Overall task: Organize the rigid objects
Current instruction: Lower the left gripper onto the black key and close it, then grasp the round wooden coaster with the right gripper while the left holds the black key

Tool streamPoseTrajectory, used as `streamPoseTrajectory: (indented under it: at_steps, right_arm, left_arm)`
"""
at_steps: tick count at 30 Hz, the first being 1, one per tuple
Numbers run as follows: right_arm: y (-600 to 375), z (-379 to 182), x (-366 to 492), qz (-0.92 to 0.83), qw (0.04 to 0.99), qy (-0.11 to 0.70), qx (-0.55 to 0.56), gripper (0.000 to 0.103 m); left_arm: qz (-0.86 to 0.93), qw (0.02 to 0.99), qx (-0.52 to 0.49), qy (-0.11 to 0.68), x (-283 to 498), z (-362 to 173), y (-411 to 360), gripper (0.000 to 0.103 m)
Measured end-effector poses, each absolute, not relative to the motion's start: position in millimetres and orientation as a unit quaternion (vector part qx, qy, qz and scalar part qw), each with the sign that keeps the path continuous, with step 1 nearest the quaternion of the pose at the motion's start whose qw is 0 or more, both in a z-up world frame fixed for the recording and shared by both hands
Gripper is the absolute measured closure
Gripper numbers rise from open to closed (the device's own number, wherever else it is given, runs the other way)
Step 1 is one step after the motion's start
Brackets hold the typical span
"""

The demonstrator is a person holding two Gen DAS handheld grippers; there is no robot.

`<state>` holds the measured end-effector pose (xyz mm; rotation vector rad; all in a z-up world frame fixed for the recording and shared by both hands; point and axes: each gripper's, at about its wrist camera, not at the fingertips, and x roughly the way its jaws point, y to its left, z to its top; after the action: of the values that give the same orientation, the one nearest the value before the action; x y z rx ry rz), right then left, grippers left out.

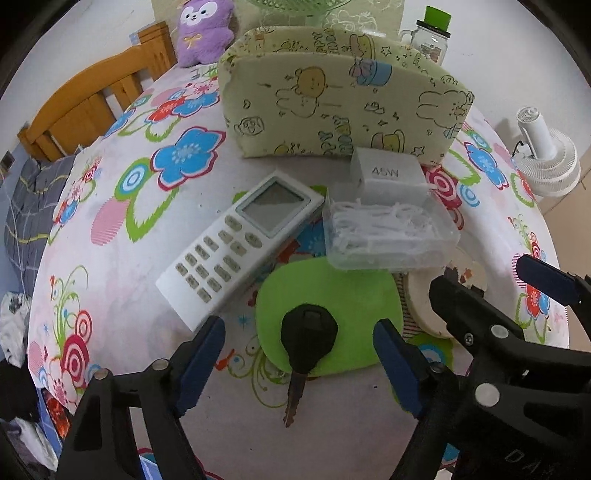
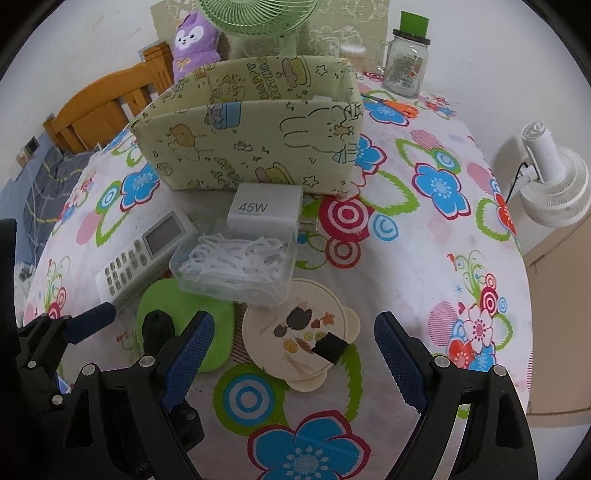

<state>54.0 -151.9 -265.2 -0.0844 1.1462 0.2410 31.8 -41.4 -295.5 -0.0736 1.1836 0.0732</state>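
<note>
Tablecloth [image 1: 122, 266] with bright flowers covers the whole work surface, and we order what lies on it from largest to smallest. At the far side we see the pale green fabric organizer box [image 1: 343, 107] printed with cartoon animals, standing upright with its top open. Behind it, in the right wrist view, we note a green fan [image 2: 258, 18], a purple plush toy [image 2: 195, 40] and a glass jar [image 2: 404, 62] with a green lid. In front of the box lies the white remote control [image 1: 240, 247], set diagonally, its screen end toward the box. Beside it we find the clear plastic case [image 1: 388, 232] filled with white floss picks, and touching its far edge the white charger [image 2: 264, 214] marked 45W. Nearer the camera we see a green lid-shaped pad [image 1: 332, 295], partly under the remote and the case, and just beside it a round cream lid [image 2: 295, 332] with printed figures and a small black block [image 2: 330, 347] resting on it. The black-headed key [image 1: 306, 339] lies with its head on the green pad and its blade pointing toward the camera. Our left gripper [image 1: 299, 365] stands wide, its blue pads on either side of the key head without touching it. Our right gripper [image 2: 295, 354] also stands wide, empty, over the cream lid.
</note>
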Motion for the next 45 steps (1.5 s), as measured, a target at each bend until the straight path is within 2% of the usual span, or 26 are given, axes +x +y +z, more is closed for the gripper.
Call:
streamPoseTrajectory:
  at_steps: [5,11,15,18,20,22,25,39,41,45]
  right_arm:
    - [-149.1,-274.7,50.7,0.121,0.827,0.548,-0.041,0.012]
    - [-147.3,-282.4,52.7,0.119,0.822,0.555,-0.028,0.012]
    - [-145.6,-282.7,53.2,0.115,0.823,0.556,-0.028,0.012]
    - [-144.7,-282.9,53.7,0.113,0.821,0.559,-0.027,0.012]
    - [-143.5,-282.7,54.2,0.113,0.821,0.559,-0.028,0.012]
    - [-142.7,-282.7,54.7,0.111,0.822,0.558,-0.026,0.012]
    - [-142.0,-283.9,55.7,0.105,0.821,0.561,-0.017,0.012]
    - [-169.3,-301.8,67.5,0.056,0.804,0.592,0.016,0.012]
    - [-168.8,-303.6,70.0,0.057,0.803,0.593,0.015,0.007]
    - [-166.3,-307.8,75.7,0.062,0.800,0.597,0.015,0.002]
  left_arm:
    - [0.039,0.835,-0.036,0.548,25.5,-301.3,-42.8,0.026]
    - [0.039,0.843,-0.033,0.536,22.6,-301.7,-44.2,0.026]
    - [0.023,0.847,-0.029,0.531,21.9,-299.9,-48.4,0.039]
    - [0.025,0.847,-0.032,0.530,21.6,-299.7,-47.7,0.042]
    - [0.028,0.848,-0.034,0.529,21.1,-299.0,-45.2,0.049]
    - [0.032,0.850,-0.031,0.525,21.0,-297.4,-41.7,0.062]
    - [0.022,0.851,-0.019,0.524,23.4,-296.7,-41.9,0.071]
    - [-0.011,0.853,0.016,0.521,28.3,-296.5,-68.2,0.072]
    - [-0.013,0.852,0.016,0.523,30.2,-296.3,-70.2,0.071]
    - [-0.007,0.850,0.016,0.527,34.1,-296.1,-69.1,0.071]
